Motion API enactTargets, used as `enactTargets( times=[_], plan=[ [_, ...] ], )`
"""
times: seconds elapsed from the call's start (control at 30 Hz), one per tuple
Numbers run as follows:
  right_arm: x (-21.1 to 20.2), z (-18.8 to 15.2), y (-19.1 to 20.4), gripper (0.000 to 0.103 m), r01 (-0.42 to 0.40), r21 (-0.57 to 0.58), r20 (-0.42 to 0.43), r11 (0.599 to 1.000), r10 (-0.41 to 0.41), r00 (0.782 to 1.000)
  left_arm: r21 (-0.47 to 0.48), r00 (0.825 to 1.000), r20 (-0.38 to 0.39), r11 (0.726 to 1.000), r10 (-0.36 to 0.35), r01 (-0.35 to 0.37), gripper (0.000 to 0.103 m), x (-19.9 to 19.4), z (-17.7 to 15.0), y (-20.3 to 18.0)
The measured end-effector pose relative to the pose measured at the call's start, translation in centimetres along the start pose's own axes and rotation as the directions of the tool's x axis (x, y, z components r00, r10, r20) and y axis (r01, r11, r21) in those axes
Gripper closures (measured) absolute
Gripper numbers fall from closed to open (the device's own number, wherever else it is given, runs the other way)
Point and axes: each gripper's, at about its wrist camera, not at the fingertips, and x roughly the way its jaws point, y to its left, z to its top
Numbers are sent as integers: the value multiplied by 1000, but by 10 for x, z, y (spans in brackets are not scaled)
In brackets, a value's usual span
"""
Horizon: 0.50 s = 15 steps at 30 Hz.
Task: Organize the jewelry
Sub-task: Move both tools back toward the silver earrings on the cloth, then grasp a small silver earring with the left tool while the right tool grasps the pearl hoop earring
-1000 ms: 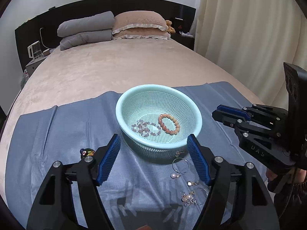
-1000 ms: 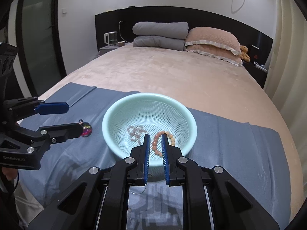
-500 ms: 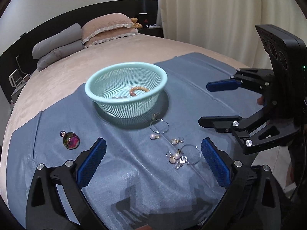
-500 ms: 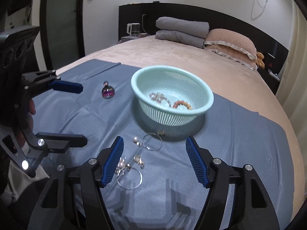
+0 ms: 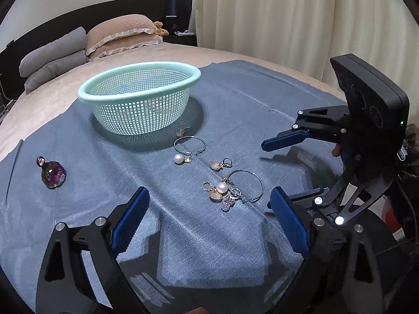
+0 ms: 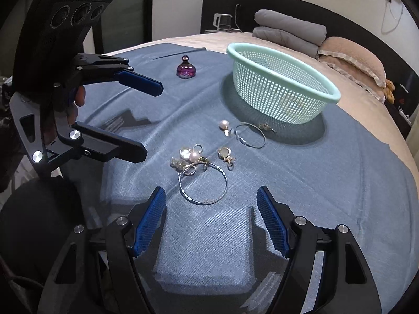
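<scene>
Lying loose on a blue cloth [image 5: 235, 110] spread over the bed, the jewelry sits just in front of a mint-green mesh basket [image 5: 138, 99], with both grippers poised above it and nothing between their jaws. The left gripper [image 5: 209, 219] has its blue-padded jaws spread wide, having just closed in slightly, and they frame empty cloth just short of a tangled cluster of earrings [image 5: 222, 191]: a large silver hoop, a pearl and several gold pieces lying in contact. The right gripper [image 6: 209, 217] also stands with jaws apart and holds nothing; its jaws have opened within the last second, and the big hoop of the cluster lies on the cloth just ahead of its pads [image 6: 149, 222]. Nearer the basket lie a second hoop earring [image 5: 189, 145] with a pearl [image 5: 178, 159] beside it, a small gold earring [image 5: 218, 164] between the two hoops, and a tiny gold piece [image 5: 180, 131] right at the basket's foot, in its shadow. A purple glass pendant [image 5: 52, 174] rests on the cloth well apart from the rest, off to the left in the left wrist view. From these low angles the basket's inside cannot be seen.
</scene>
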Motion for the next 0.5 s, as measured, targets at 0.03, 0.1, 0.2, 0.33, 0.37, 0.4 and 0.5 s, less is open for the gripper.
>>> enactTargets(
  times=[0.03,0.1,0.2,0.33,0.37,0.4,0.5],
  plan=[
    [3,0,-2,35,-2,9,4,1000,2,1000,10,1000,-8,1000,1,-1,19,5,0,-1],
    [9,0,-5,35,-7,20,12,1000,7,1000,37,1000,-25,999,2,-1,24,14,-2,-4],
    [15,-3,-5,35,-4,1,29,1000,4,1000,58,999,-37,998,-3,5,26,26,-2,-3],
    [17,-7,-6,36,-11,-2,51,1000,11,999,32,998,-53,999,-19,21,43,39,3,6],
    [18,-7,-7,36,-13,0,53,1000,13,999,18,998,-58,1000,-19,20,50,42,3,9],
    [18,-7,-7,39,-11,0,52,1000,11,999,8,998,-65,1000,-15,15,53,45,3,10],
    [18,-6,-3,62,-6,-13,54,1000,6,999,7,998,-54,999,-34,34,67,44,1,7]
  ],
)
